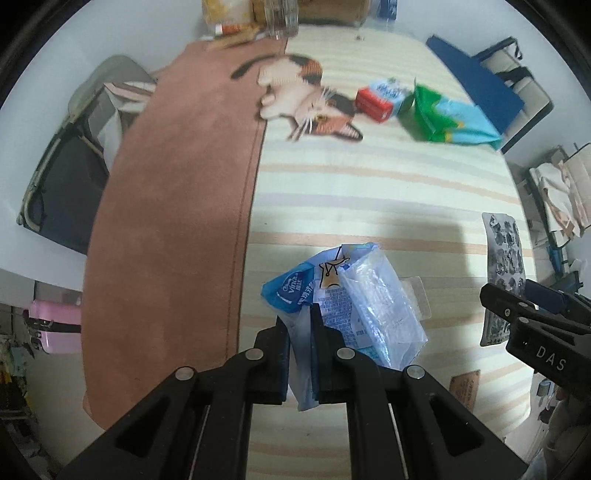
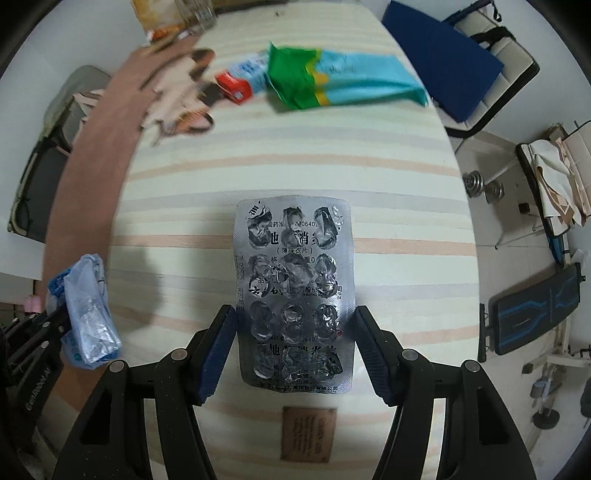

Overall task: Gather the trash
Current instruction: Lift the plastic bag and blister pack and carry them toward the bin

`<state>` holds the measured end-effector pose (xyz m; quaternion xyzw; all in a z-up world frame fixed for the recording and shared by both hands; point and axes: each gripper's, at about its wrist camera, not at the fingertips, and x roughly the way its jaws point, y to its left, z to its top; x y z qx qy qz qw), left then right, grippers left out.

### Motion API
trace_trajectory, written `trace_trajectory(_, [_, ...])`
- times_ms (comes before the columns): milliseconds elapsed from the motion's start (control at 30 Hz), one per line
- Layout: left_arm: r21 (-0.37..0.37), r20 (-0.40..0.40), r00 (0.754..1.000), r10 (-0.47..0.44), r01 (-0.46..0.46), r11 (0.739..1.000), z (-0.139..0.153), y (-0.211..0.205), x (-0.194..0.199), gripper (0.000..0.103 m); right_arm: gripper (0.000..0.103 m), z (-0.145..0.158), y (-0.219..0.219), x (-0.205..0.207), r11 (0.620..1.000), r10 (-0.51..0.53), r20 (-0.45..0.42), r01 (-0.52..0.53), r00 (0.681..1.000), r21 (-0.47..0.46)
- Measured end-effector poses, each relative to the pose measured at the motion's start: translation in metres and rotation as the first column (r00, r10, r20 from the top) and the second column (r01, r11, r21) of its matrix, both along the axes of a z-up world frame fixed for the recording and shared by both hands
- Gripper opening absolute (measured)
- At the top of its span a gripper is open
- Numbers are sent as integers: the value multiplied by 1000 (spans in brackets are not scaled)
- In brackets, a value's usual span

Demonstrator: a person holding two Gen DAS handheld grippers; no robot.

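The left tool [image 1: 300, 354] pinches a crinkly blue-and-clear plastic wrapper [image 1: 354, 295]; the right tool [image 2: 295, 354] clamps a flat silvery foil blister sheet [image 2: 293, 291] by its edges above the striped worktop [image 2: 295, 166].

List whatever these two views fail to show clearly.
- Left wrist view: lower end of the blue plastic wrapper, covered by the left gripper jaws.
- Right wrist view: cat picture on the mat, smeared by blur.
- Right wrist view: writing on the brown label, too small.
- Both views: clear container, cut off by the top edge.
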<state>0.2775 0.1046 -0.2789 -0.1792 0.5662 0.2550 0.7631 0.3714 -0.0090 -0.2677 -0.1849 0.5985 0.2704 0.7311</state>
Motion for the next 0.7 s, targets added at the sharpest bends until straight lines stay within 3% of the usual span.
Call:
trace_trajectory(233, [33,119,992,-33,29,999,43,-12,-58,6,66,56,-23,-75,997,-16,83,10,996,75])
trace_trajectory(400, [50,185,979,-82,74,996,61,-32,-131,6,66,79,-60,-149,992,-63,118,50,991,113])
trace_trajectory(567, [12,186,976,-110,110,994,50,-48,-198,6,67,80,-104,-233,985,-125,103,112,987,130])
trace_trajectory(700, [-113,110,990,-90,102,988,4,-53,-249,6,67,50,-133,-294,985,-130,8,128,991,119])
